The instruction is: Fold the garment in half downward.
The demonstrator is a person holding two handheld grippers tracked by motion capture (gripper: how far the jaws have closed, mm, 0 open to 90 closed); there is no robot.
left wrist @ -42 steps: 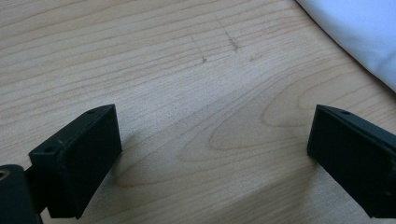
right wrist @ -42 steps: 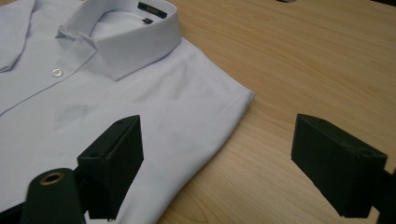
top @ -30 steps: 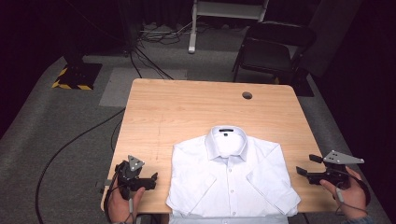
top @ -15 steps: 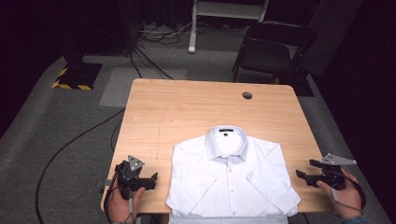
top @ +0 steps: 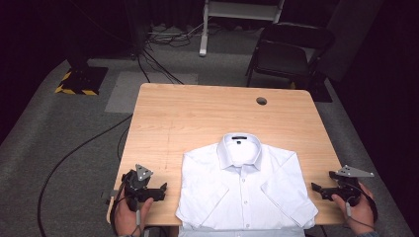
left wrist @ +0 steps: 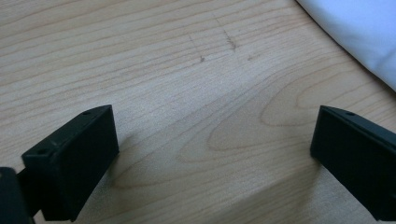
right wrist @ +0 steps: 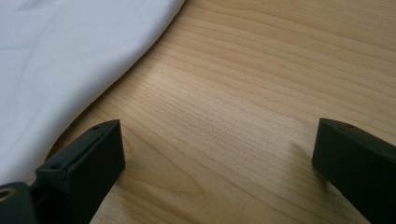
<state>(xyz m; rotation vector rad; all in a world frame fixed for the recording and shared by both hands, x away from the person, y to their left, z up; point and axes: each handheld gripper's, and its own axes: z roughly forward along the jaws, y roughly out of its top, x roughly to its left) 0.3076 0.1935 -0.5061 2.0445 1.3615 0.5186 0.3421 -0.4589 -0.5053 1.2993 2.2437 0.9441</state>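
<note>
**White shirt flat on the table, both grippers parked either side of it**

So from where I'm standing: big light wooden table [top: 197,118] with a round cable hole [top: 261,101] near its far right corner. Lying on the near half is a white short-sleeved button-up shirt [top: 244,197], front up, collar pointing away from the person, sleeves out, hem hanging a little over the near edge.

The black left gripper [top: 157,192] sits low over the wood by the near left corner, pointing at the shirt's left sleeve. Jaws are spread wide with nothing between them but bare tabletop. In the left gripper view the shirt's edge [left wrist: 359,32] is off up in the top right corner, ahead of the jaws and apart from them.

The black right gripper [top: 316,189] is at the right edge, aimed at the other sleeve. Jaws spread wide too, gripping nothing. In the right gripper view the white fabric [right wrist: 70,60] runs down just beside the left-hand jaw, can't tell if it's actually touching.
</note>
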